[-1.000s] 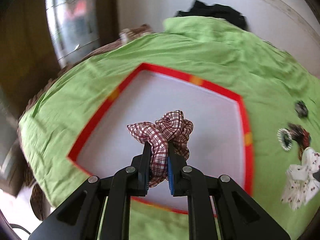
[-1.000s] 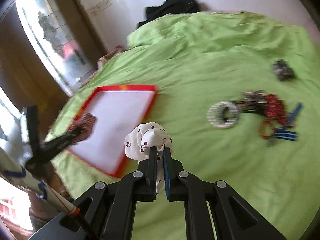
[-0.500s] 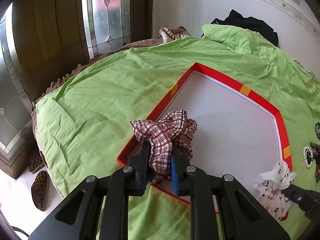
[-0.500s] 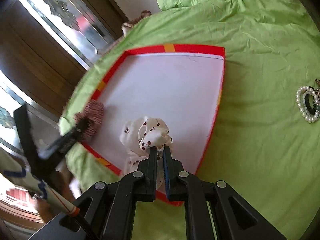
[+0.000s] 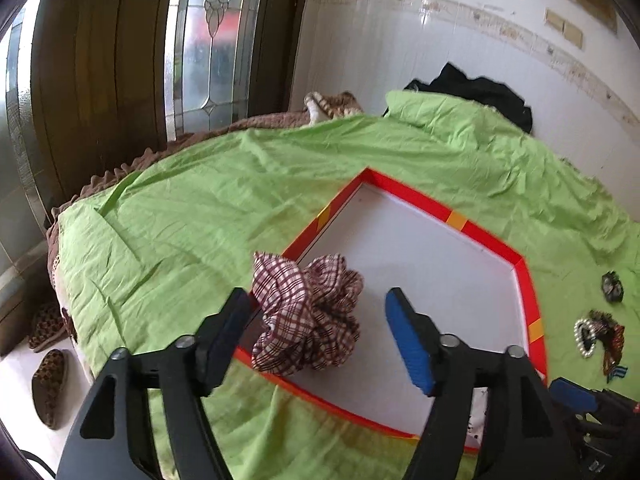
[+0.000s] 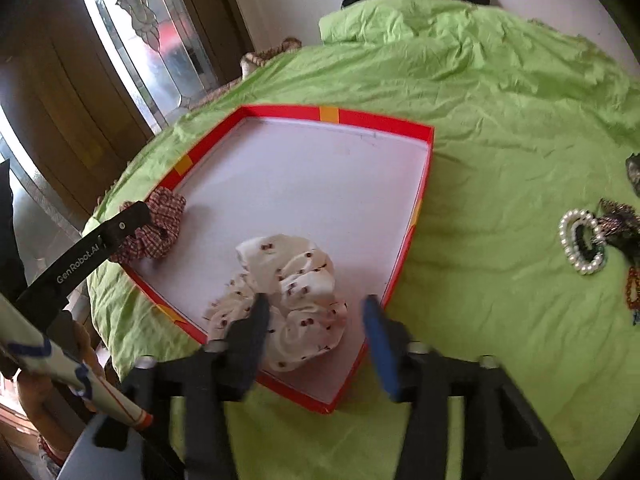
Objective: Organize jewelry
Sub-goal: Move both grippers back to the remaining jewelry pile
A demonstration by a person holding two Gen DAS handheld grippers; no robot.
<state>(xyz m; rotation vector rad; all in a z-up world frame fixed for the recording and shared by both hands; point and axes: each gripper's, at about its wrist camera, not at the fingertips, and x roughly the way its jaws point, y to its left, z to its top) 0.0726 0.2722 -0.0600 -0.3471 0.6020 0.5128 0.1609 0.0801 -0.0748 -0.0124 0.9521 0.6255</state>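
Scrunchies both sit in the red-rimmed tray (image 6: 424, 168) on my green bedspread (image 6: 500, 92). White cherry-print scrunchie (image 6: 296, 300) lies loose between my right gripper (image 6: 316, 320) pads, jaws just sprung apart. Plaid scrunchie (image 5: 308, 312) lies likewise inside my left gripper (image 5: 320, 320), freshly opened wide. Pearl hair tie (image 6: 580, 240) lies well off right.

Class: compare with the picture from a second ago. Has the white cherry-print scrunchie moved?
Yes. The white scrunchie has gone from above the green bedsheet into the red-rimmed tray, near its front corner, and the right gripper, jaws just opening, has let go.
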